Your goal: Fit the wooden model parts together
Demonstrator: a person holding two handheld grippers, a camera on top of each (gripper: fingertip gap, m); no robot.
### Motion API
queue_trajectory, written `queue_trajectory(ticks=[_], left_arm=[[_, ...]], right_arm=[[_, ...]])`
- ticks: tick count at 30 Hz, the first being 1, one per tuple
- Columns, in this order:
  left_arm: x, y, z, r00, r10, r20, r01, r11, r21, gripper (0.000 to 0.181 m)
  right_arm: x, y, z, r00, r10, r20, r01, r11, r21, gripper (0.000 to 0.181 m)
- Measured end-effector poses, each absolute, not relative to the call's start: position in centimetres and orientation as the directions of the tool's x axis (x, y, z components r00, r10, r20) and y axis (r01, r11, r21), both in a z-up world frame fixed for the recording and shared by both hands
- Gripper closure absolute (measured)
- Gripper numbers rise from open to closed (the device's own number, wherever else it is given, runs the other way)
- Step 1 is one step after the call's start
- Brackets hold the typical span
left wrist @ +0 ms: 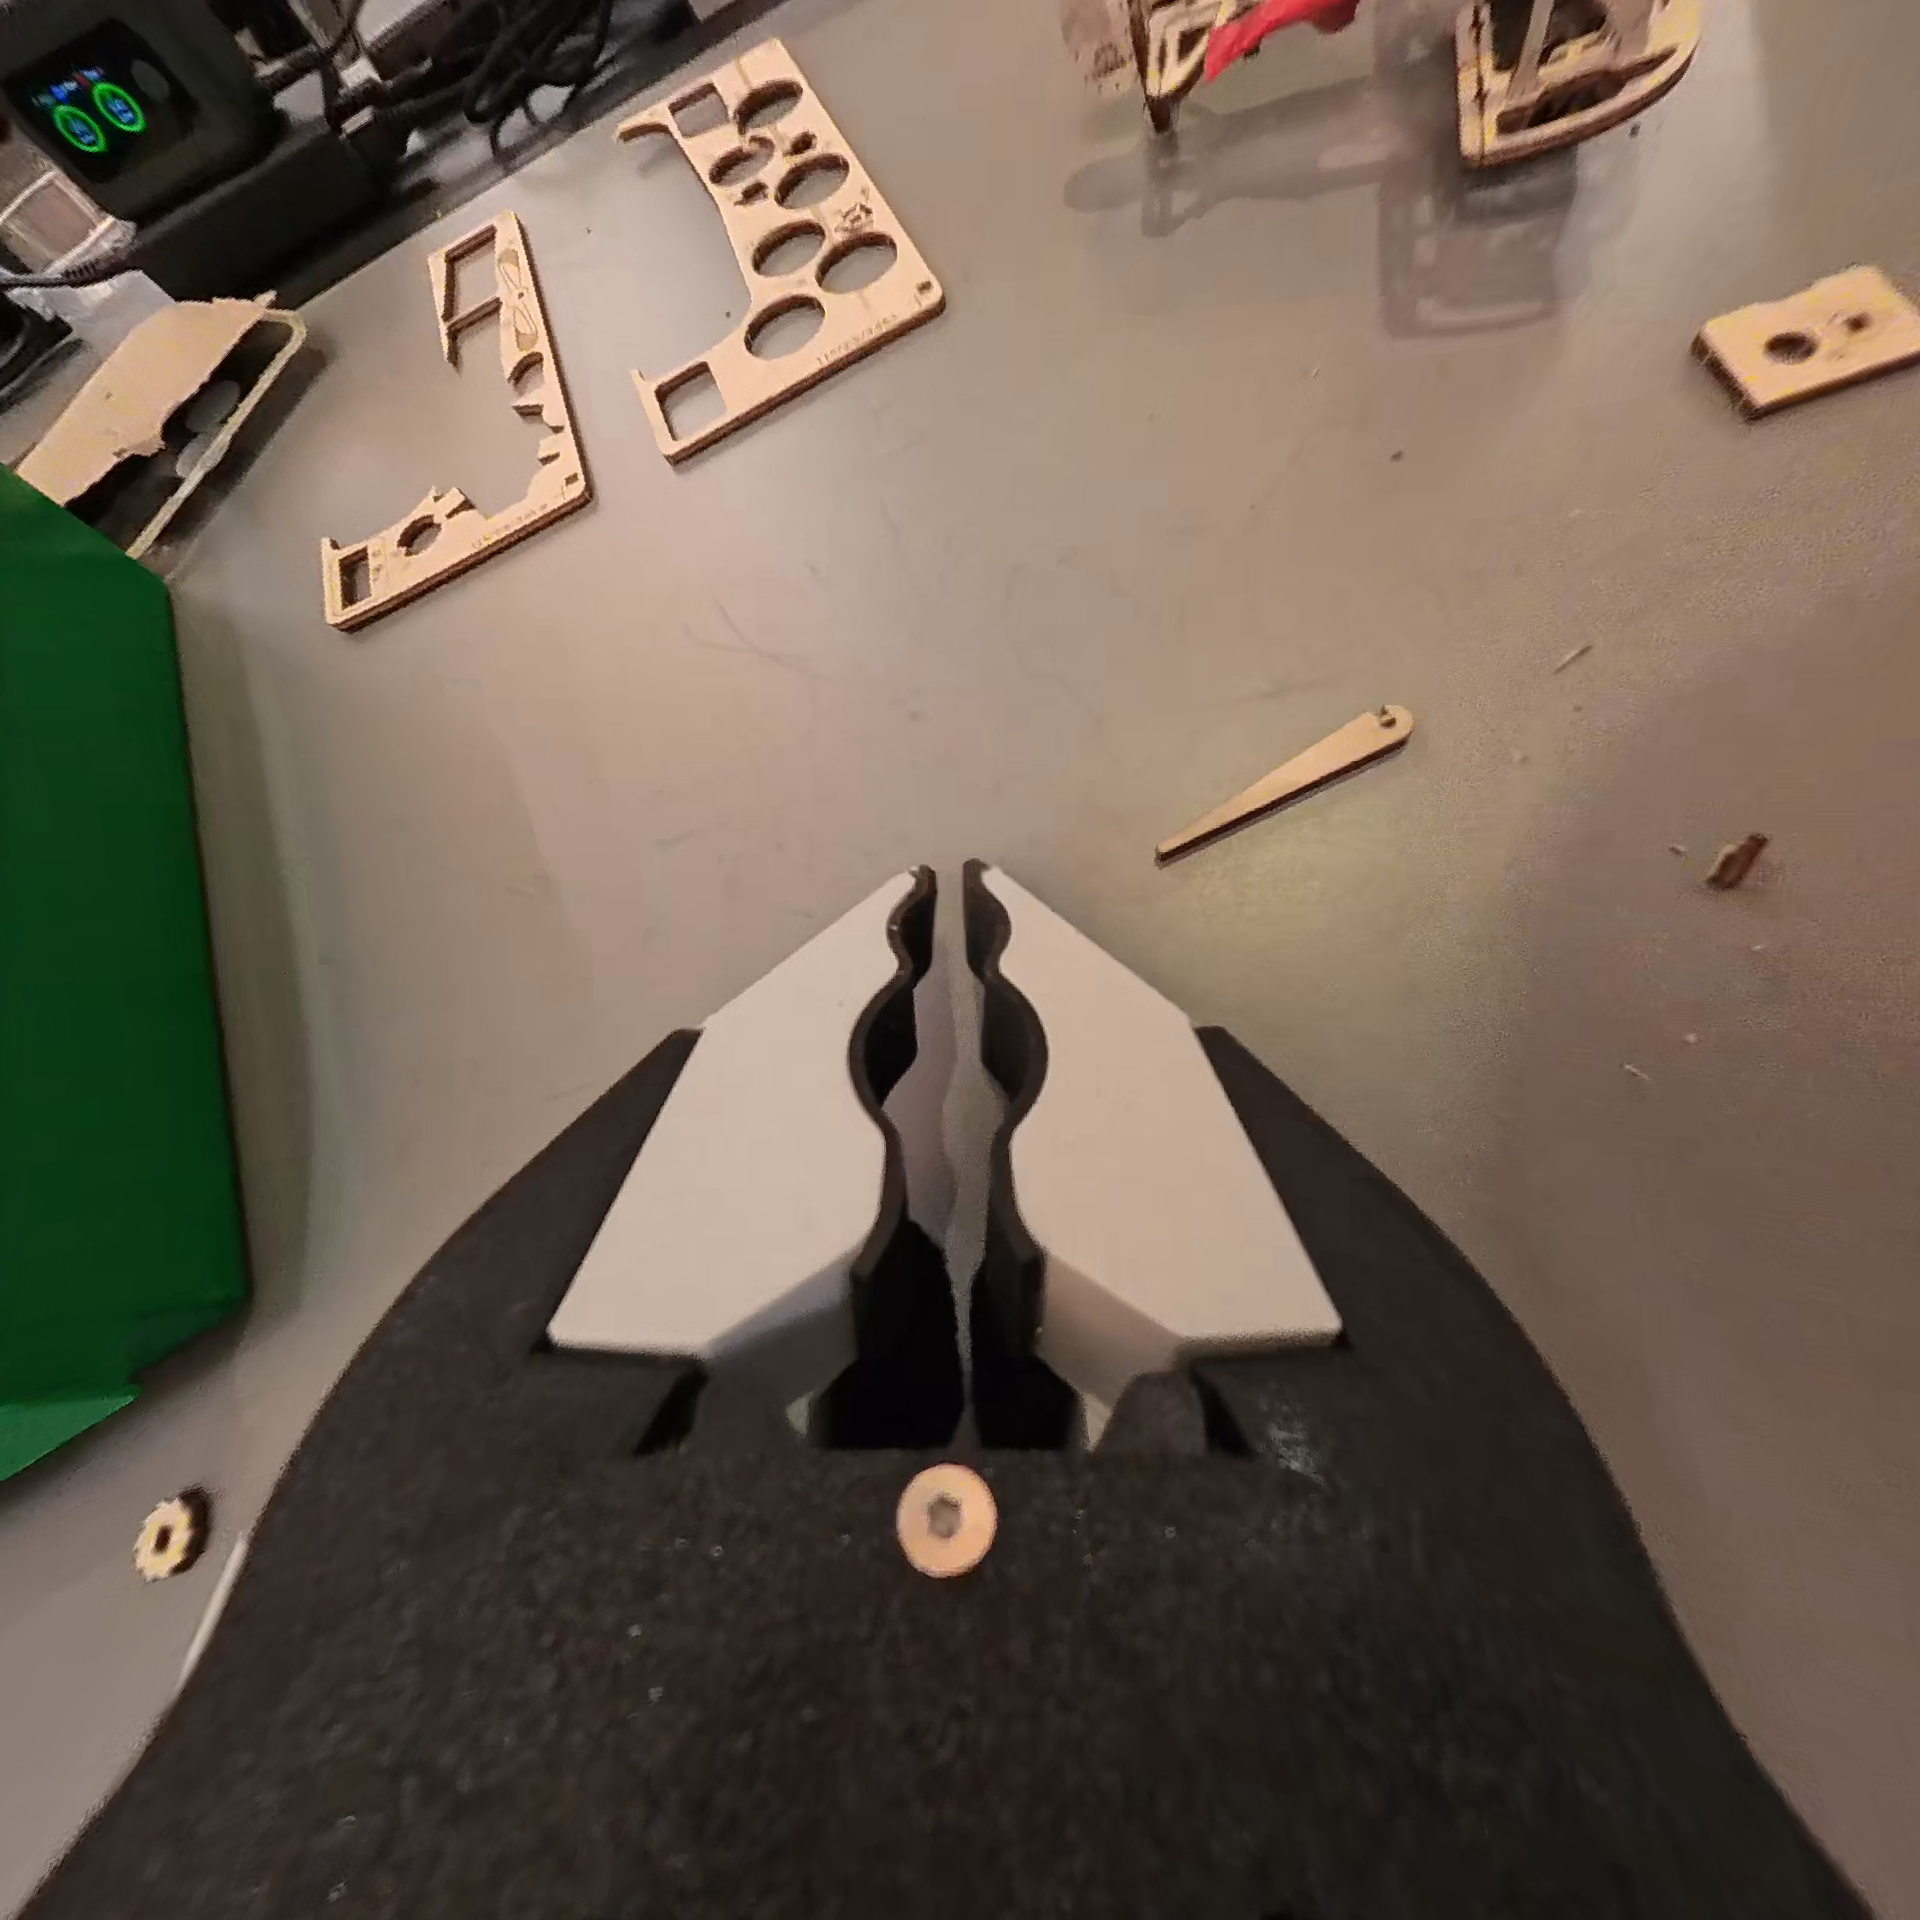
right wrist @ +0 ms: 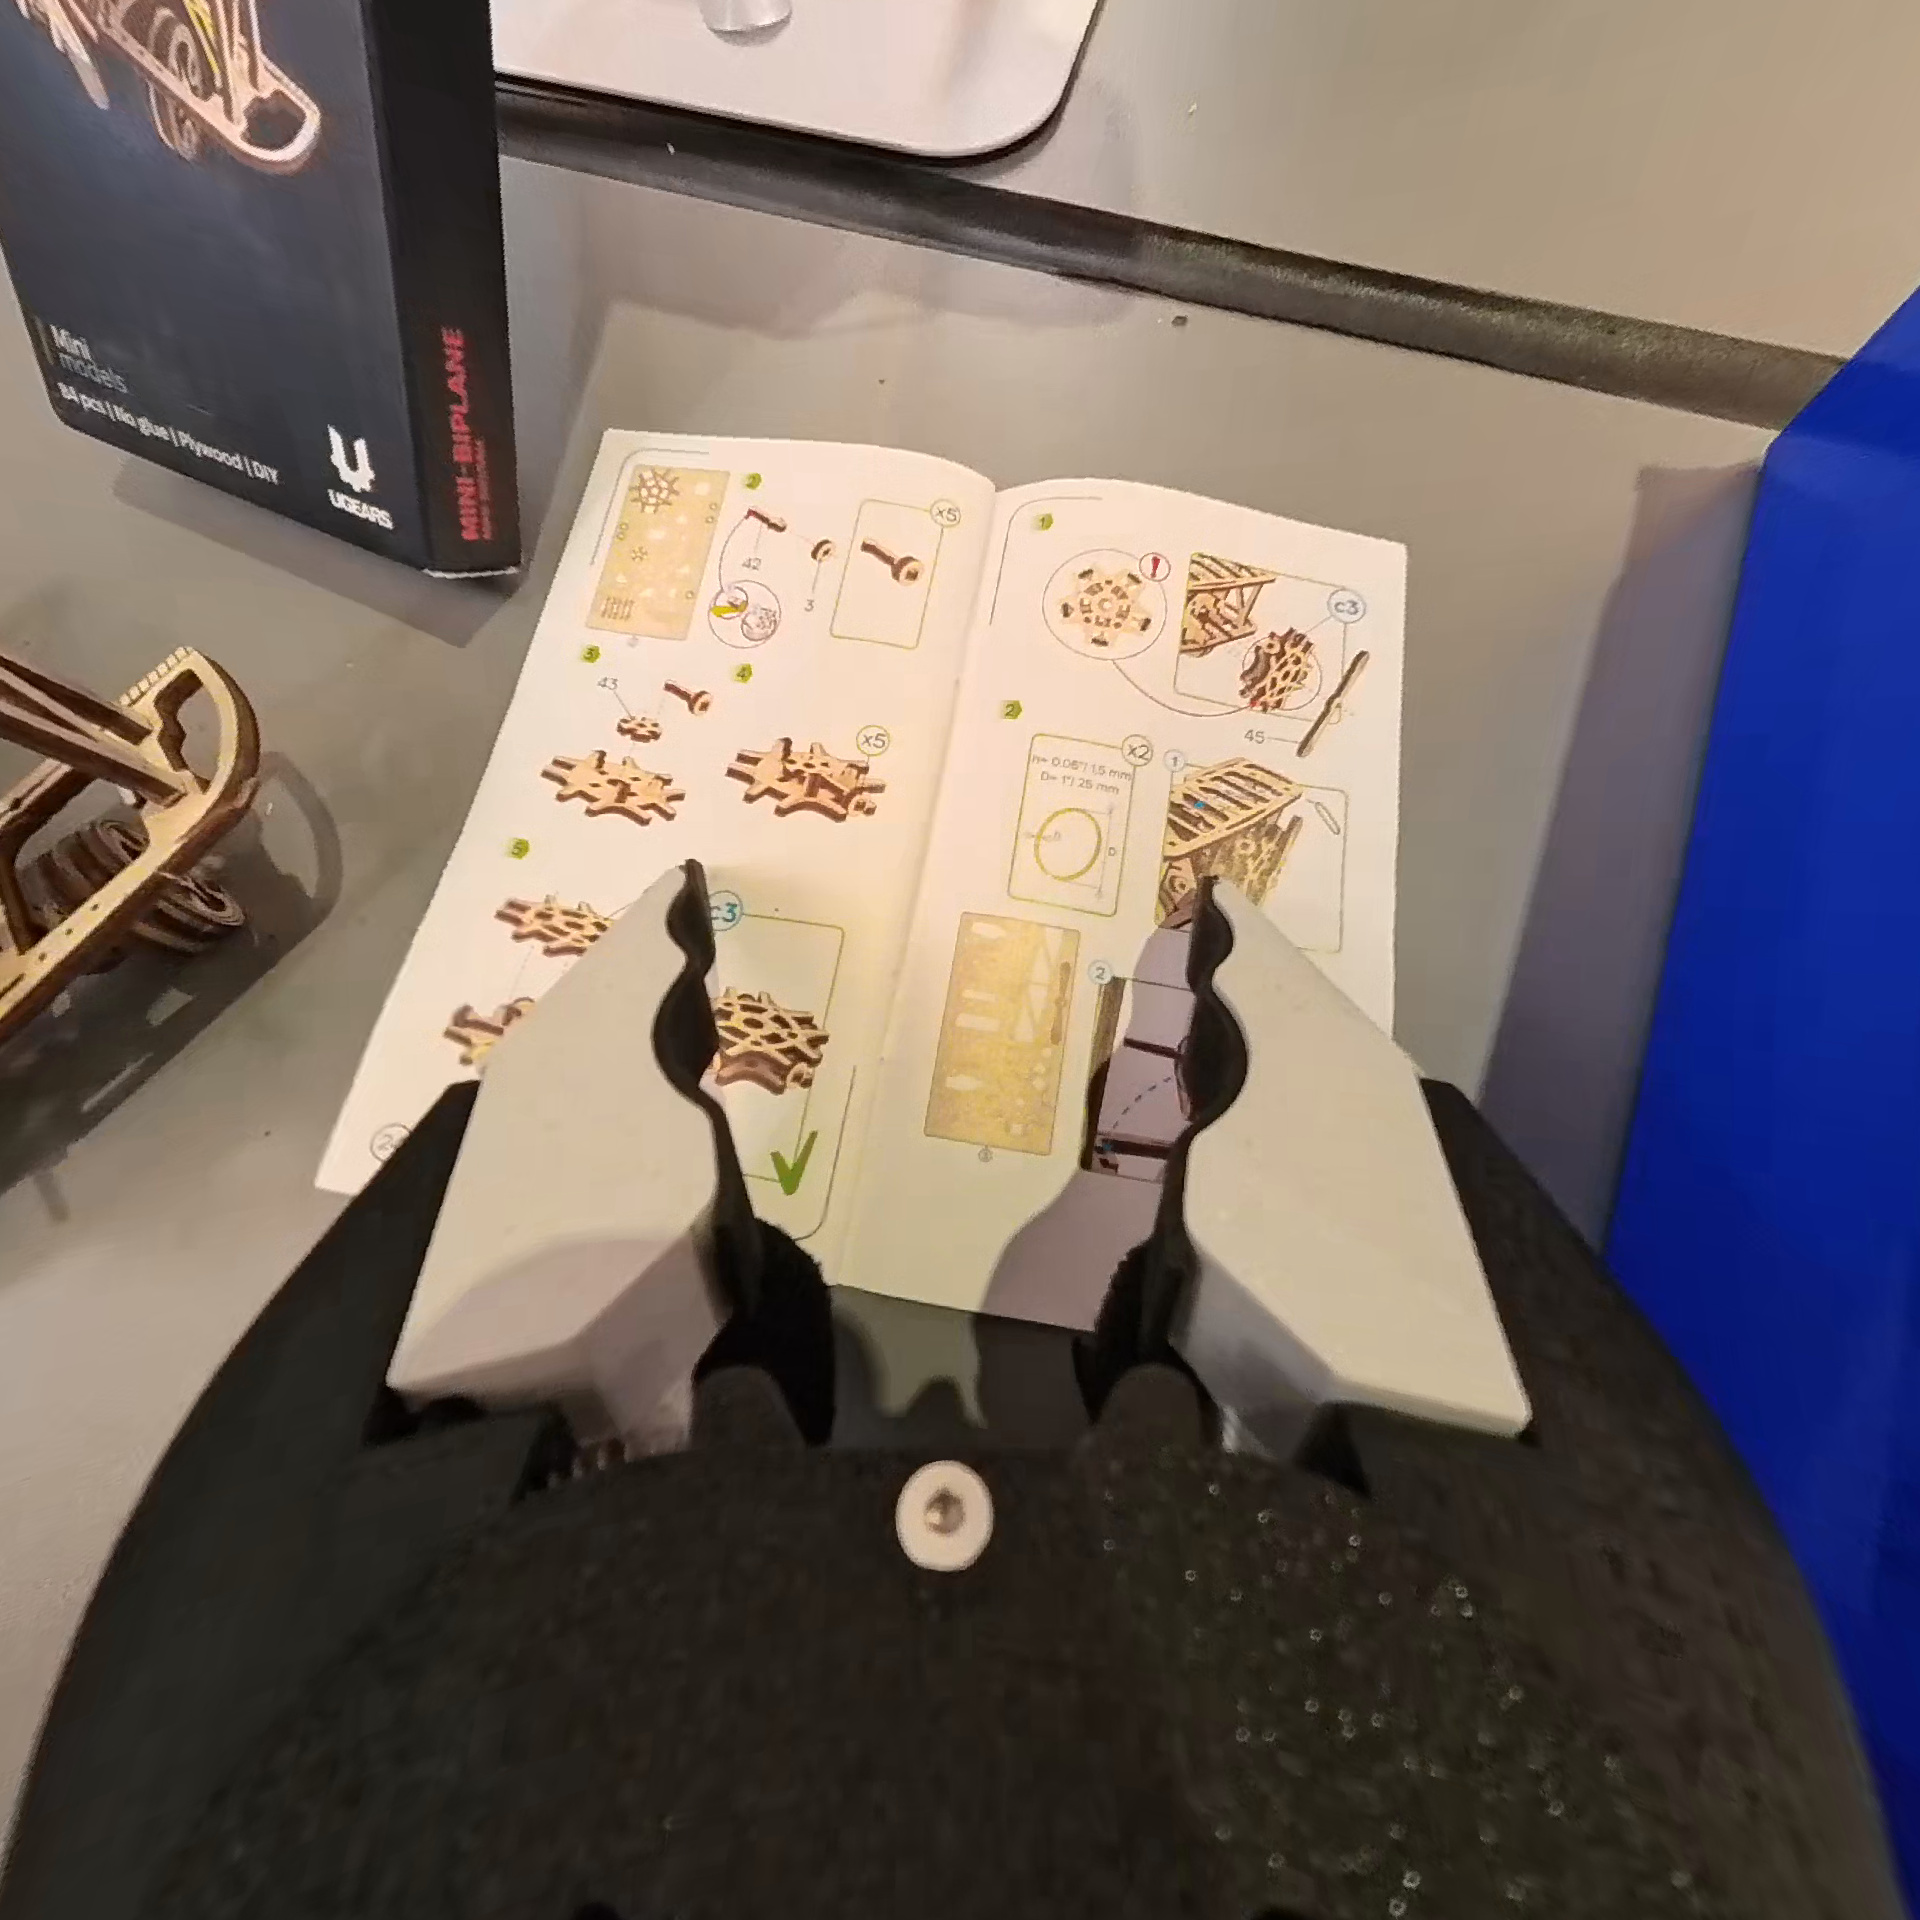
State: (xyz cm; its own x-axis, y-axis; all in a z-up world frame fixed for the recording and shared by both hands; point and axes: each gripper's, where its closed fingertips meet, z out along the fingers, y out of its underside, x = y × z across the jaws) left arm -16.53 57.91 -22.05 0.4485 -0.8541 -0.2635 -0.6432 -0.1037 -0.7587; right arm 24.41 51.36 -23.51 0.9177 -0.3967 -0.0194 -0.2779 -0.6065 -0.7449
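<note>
Left tool (left wrist: pixel 943 873): fingers almost together, a thin slit between the tips, nothing held, above bare grey counter (left wrist: pixel 1039 582). Tapered wooden sliver (left wrist: pixel 1288 781) lies just far-right of the tips. Two punched-out sheets (left wrist: pixel 781 244) far left; a small plate (left wrist: pixel 1808 338) far right. Assembled model (left wrist: pixel 1558 73) at the far edge, cut off, red bit blurred. Gear (left wrist: pixel 171 1536) near left, beside a green box (left wrist: pixel 94 935).

Right tool (right wrist: pixel 943 883): fingers wide apart, empty, over an open booklet (right wrist: pixel 935 727), hiding its near corners. Model (right wrist: pixel 114 821) left, cut off. Dark box (right wrist: pixel 260 260) far left; blue box (right wrist: pixel 1808 935) right.
</note>
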Motion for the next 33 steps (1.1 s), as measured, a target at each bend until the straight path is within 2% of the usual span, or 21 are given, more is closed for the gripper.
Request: queue_trajectory(ticks=[4, 8, 10, 11, 13, 16, 18, 20, 24, 30, 33], left_arm=[[-16.4, 57.5, -20.8, 0.447, -0.867, -0.220, -0.575, -0.090, -0.813, 0.175], [-18.4, 56.6, -17.9, 0.481, -0.866, -0.135, -0.432, -0.100, -0.896, 0.174], [-20.5, 55.5, -17.0, 0.474, -0.877, -0.076, -0.417, -0.148, -0.897, 0.164], [-21.2, 54.6, -16.9, 0.440, -0.897, -0.045, -0.433, -0.168, -0.885, 0.162], [-22.6, 53.4, -17.0, 0.397, -0.917, -0.025, -0.495, -0.191, -0.848, 0.157], [-25.3, 53.8, -16.1, 0.413, -0.909, -0.055, -0.504, -0.178, -0.845, 0.155], [-28.1, 55.1, -16.5, 0.482, -0.875, -0.043, -0.506, -0.238, -0.829, 0.153], [-30.5, 55.7, -17.6, 0.536, -0.844, 0.012, -0.499, -0.329, -0.802, 0.150], [-33.1, 55.8, -18.4, 0.593, -0.803, 0.050, -0.457, -0.388, -0.800, 0.150], [-32.8, 55.0, -18.5, 0.567, -0.823, 0.010, -0.478, -0.338, -0.811, 0.150], [-31.0, 55.0, -17.3, 0.532, -0.845, 0.052, -0.439, -0.328, -0.837, 0.150]], right_arm=[[23.6, 51.6, -22.9, 0.938, -0.346, -0.022, -0.239, -0.597, -0.766, 0.096], [20.5, 51.3, -18.8, 0.972, -0.229, 0.050, -0.077, -0.516, -0.853, 0.102], [17.5, 51.3, -15.9, 0.986, -0.126, 0.107, 0.039, -0.448, -0.893, 0.117], [16.2, 51.8, -14.2, 0.985, -0.081, 0.154, 0.110, -0.393, -0.913, 0.118], [12.9, 52.3, -12.3, 0.980, 0.016, 0.196, 0.186, -0.398, -0.898, 0.119], [6.3, 51.8, -11.7, 0.971, 0.191, 0.144, 0.214, -0.424, -0.880, 0.122], [1.9, 50.2, -12.8, 0.962, 0.268, 0.053, 0.179, -0.474, -0.862, 0.122], [-3.3, 48.1, -14.0, 0.931, 0.347, -0.115, 0.078, -0.496, -0.865, 0.121], [-10.5, 43.6, -14.9, 0.860, 0.377, -0.343, -0.120, -0.504, -0.855, 0.124], [-11.1, 40.1, -15.3, 0.899, 0.244, -0.363, -0.225, -0.453, -0.862, 0.131], [-9.2, 39.3, -15.4, 0.930, 0.150, -0.336, -0.251, -0.408, -0.878, 0.151]])
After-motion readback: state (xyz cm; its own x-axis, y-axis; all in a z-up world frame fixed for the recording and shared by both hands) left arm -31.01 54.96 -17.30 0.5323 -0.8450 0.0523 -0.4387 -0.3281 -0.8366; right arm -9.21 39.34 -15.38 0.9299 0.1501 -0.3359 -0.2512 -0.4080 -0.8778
